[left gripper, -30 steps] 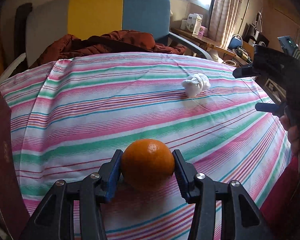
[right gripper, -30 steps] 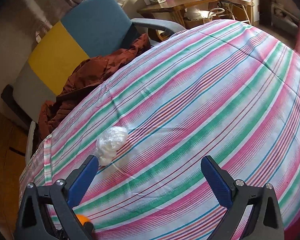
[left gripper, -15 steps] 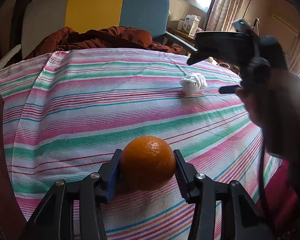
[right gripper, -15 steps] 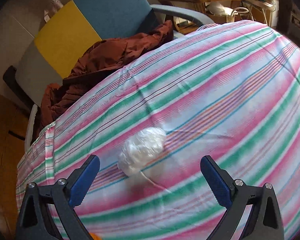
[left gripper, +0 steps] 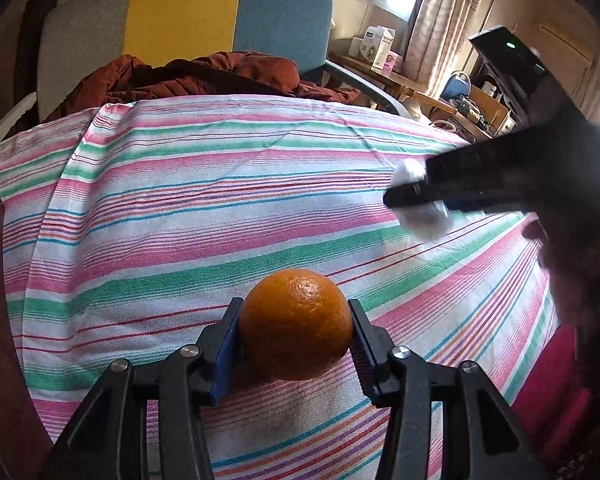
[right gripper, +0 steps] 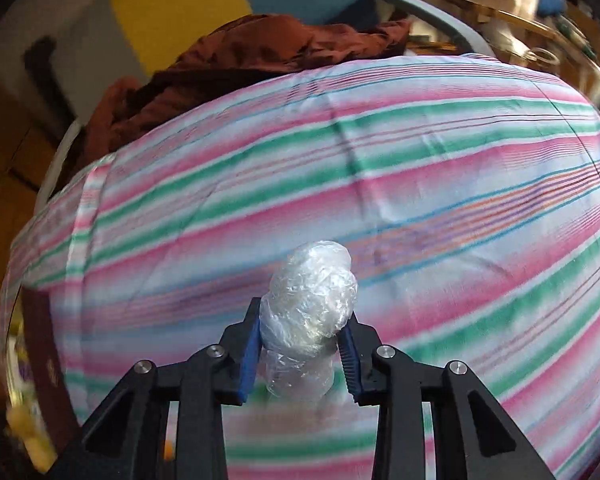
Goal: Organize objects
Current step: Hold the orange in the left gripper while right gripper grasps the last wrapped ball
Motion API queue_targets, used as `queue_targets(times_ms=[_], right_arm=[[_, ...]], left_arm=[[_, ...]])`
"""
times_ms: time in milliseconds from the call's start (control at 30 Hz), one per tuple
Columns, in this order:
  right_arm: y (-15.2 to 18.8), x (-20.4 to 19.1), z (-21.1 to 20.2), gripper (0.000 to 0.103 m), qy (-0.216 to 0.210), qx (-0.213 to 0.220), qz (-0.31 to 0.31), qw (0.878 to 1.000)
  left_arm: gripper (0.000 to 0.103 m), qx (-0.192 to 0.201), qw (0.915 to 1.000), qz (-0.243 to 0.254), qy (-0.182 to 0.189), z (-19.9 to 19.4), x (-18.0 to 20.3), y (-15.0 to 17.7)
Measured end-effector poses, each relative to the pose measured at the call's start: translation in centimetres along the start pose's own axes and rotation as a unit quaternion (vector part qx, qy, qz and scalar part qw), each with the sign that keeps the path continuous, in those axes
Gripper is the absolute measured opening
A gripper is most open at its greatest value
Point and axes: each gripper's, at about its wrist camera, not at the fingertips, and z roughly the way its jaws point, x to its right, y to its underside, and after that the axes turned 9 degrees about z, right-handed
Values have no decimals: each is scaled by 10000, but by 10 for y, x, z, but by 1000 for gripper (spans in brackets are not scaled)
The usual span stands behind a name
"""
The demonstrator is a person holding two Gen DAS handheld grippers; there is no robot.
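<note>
1. Orange (left gripper: 295, 324) first, since it's nearest — sitting right between the blue pads of the left hand-held gripper (left gripper: 296, 344), which is clamped on both its sides. Same grip as a second ago, nothing changed there. It looks to be resting on or just above the striped cloth; can't tell which.

2. Big change is on the other side: the right hand-held gripper (right gripper: 300, 354) was wide open a moment back with the plastic wad sitting loose ahead of it. Now its fingers have closed in on the crumpled plastic wad (right gripper: 310, 316) and are pinching its lower half. From the left view you can see that gripper (left gripper: 432, 196) reaching across with white plastic bulging out either side.

3. So I'd say both items are now in hand — next bit is probably carrying each one to wherever it belongs, though no container is clearly visible.

4. Materials: the orange is round, firm, pebbly skin — easy hold. The wad is clear crinkly film, lumpy and squashy, so it'll likely deform or slip a bit.

5. Worktop (left gripper: 180, 200) is covered in a woven cloth with pink, green and blue stripes, slightly creased.

6. Farther back: a rust-brown jacket (left gripper: 220, 76) heaped on a yellow-and-blue chair (left gripper: 228, 12).
</note>
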Motion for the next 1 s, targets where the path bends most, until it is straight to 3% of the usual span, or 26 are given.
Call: queue_targets(times_ms=[133, 233, 400, 1000], right_arm=[[40, -8, -5, 35, 33, -105, -497, 9987], [57, -18, 3, 35, 338, -88, -891, 9954], [59, -30, 9, 35, 596, 28, -1353, 9890], [54, -29, 7, 35, 667, 74, -1354, 9885]], left_arm=[[50, -18, 9999, 99, -57, 0, 1, 0], [50, -20, 9999, 124, -104, 0, 2, 0], [50, -26, 9995, 166, -253, 2, 6, 0], [50, -34, 9990, 253, -361, 3, 9, 2]])
